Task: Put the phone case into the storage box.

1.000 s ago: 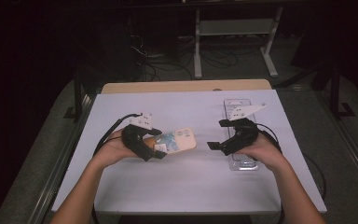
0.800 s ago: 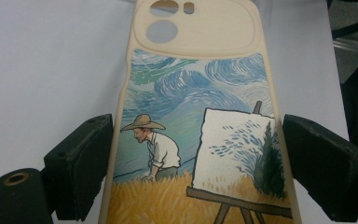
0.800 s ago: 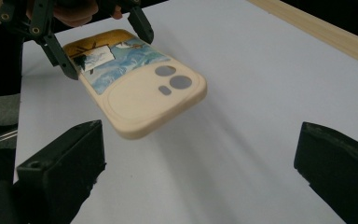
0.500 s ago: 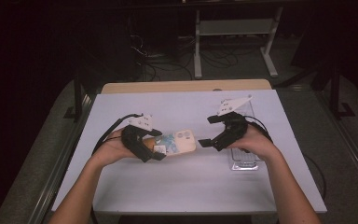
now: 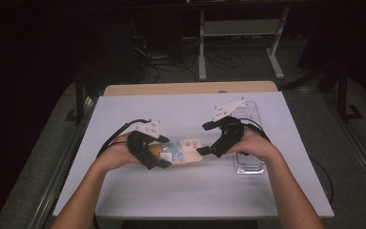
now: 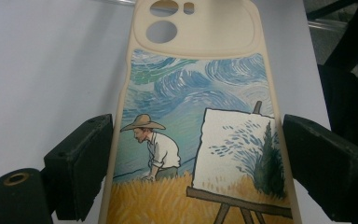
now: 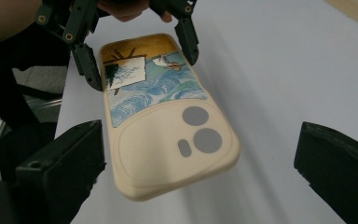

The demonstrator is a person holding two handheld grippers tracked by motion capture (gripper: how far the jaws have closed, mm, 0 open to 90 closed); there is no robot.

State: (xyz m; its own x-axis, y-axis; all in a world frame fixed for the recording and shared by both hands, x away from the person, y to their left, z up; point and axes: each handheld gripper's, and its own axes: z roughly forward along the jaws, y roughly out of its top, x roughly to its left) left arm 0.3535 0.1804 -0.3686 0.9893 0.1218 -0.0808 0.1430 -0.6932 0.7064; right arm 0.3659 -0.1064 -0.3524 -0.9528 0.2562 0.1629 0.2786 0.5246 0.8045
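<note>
the white table carries a clear plastic tray at about 3 o'clock; what it holds i cannot tell. the phone case is lifted at centre, pinched by its sides in the left gripper. the right gripper, jaws wide and empty, nears its camera end; handover looks half done.

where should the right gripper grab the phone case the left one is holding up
Take the phone case at its free camera-cutout end, one jaw on each long edge, coming straight in from that end. The left gripper already clamps the painted end, and the case juts flat toward the right gripper, whose open jaws already straddle the free end.
</note>
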